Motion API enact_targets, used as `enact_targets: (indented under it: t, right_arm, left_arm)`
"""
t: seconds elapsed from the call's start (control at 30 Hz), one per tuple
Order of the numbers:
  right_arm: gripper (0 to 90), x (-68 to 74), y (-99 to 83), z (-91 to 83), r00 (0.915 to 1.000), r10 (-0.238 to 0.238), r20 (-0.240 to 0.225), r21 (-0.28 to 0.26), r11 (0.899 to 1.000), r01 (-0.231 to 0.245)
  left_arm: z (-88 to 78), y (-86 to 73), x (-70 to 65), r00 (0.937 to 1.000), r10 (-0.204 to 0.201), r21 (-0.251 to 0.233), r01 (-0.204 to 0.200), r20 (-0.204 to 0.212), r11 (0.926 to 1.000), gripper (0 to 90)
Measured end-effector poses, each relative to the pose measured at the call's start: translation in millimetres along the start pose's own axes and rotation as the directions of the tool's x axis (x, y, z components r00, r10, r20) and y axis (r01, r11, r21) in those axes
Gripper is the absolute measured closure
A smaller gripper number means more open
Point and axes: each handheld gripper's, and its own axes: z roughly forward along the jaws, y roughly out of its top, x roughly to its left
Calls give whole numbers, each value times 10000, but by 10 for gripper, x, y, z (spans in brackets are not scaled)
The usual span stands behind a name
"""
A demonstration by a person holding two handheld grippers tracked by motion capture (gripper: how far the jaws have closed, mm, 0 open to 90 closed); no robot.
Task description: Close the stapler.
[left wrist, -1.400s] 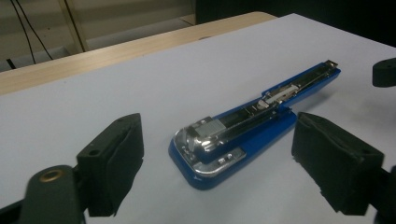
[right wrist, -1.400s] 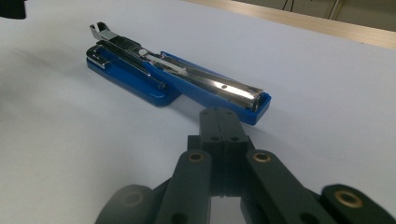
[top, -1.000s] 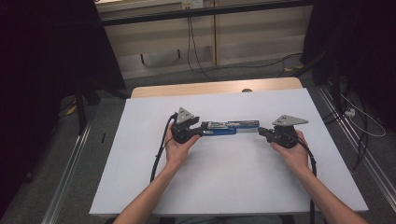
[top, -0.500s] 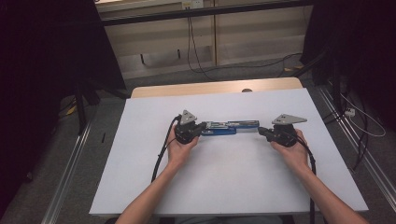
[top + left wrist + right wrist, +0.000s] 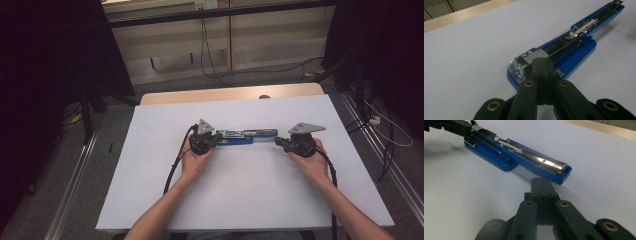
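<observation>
A blue stapler (image 5: 245,136) lies swung wide open on the desk (image 5: 250,200), its base and its top arm stretched out flat in one line between the two hands. The left tool (image 5: 543,65) has its jaws pressed together with nothing between them, and its tip sits on the metal head at the base end of the stapler. The jaws have just been closing there, on no part of the stapler that I can see. The right tool (image 5: 543,184) is also pressed together and empty, its tip just short of the far end of the top arm, not touching as far as I can tell.

The step looks like folding the stapler shut or steadying it to work on the open staple channel. To do it well, I would keep the left tip bearing straight down on the head so the base cannot skate on the smooth sheet. The right tip should come in low under the end of the arm and lift it over slowly, since the arm may snap over at the hinge.

The desk is covered by a plain pale sheet, with a strip of wood showing at its far edge. The room beyond is dim, with cables (image 5: 210,55) hanging along a low wall and dark stands to either side.
</observation>
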Motion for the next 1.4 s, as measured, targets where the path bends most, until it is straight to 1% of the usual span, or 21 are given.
enact_targets:
  t: [0.07,0.13,0.27,0.37,0.4,0.53,0.57,0.6,0.63,0.67,0.7,0.8,0.97,1.03,1.13,1.23,1.3,1.37,1.4]
  right_arm:
    - [900,-4,-4,7,10000,27,32,85,10000,-28]
    - [900,-16,-15,16,9999,86,61,173,9998,-87]
    - [900,-44,-4,25,9999,119,117,222,9997,-121]
    - [900,-41,5,56,9997,162,168,465,9988,-170]
    - [900,-35,2,67,9998,91,159,634,9979,-101]
    - [900,-21,12,89,9997,-93,223,1194,9928,66]
    - [900,-31,21,99,9998,-78,200,1278,9918,52]
    - [900,-38,31,111,9997,66,224,1392,9902,-96]
    - [900,-43,39,126,9996,28,273,1408,9900,-66]
    - [900,-43,47,142,9995,7,309,1484,9889,-53]
    - [900,-46,50,161,9995,-28,318,1523,9883,-21]
    - [900,-53,38,209,9994,83,332,1726,9849,-139]
    - [900,-68,45,240,9993,162,345,1639,9862,-216]
    - [900,-71,53,252,9992,141,374,1642,9862,-201]
    - [900,-65,59,265,9990,82,440,1621,9867,-153]
    - [900,-68,62,274,9990,115,426,1603,9869,-182]
    - [900,-68,63,280,9989,129,443,1575,9873,-197]
    - [900,-65,66,288,9989,139,458,1557,9876,-209]
    - [900,-66,68,292,9988,126,470,1544,9878,-197]
  left_arm:
    - [0,-7,0,10000,82,93,-82,14,9999,900]
    - [-5,-22,14,9999,38,185,-40,101,9998,900]
    - [-9,-29,3,9999,139,146,-139,-20,9998,900]
    - [-15,-35,-7,9997,200,158,-198,-135,9997,900]
    - [-13,-36,-7,9998,137,132,-135,-122,9998,900]
    - [-20,-37,0,9999,92,185,-91,-99,9998,900]
    - [-19,-36,-1,9999,82,189,-80,-106,9998,900]
    - [-18,-35,1,9999,81,167,-79,-139,9998,900]
    - [-17,-36,0,9999,46,153,-44,-119,9999,900]
    - [-19,-36,5,9999,101,199,-100,-82,9998,900]
    - [-19,-37,3,10000,43,186,-41,-70,9998,900]
    - [-18,-38,5,10000,-9,163,9,-52,9999,900]
    - [-17,-39,3,10000,-45,140,46,-63,9999,900]
    - [-18,-39,4,10000,-12,160,13,-70,9999,900]
    - [-17,-40,12,10000,-91,137,92,-27,9999,900]
    - [-19,-38,15,10000,5,167,-4,-44,9999,900]
    - [-13,-38,6,10000,-29,124,29,-36,9999,900]
    - [-9,-34,1,9999,116,134,-115,-72,9998,900]
    - [-7,-33,-2,9999,115,127,-115,-53,9999,900]
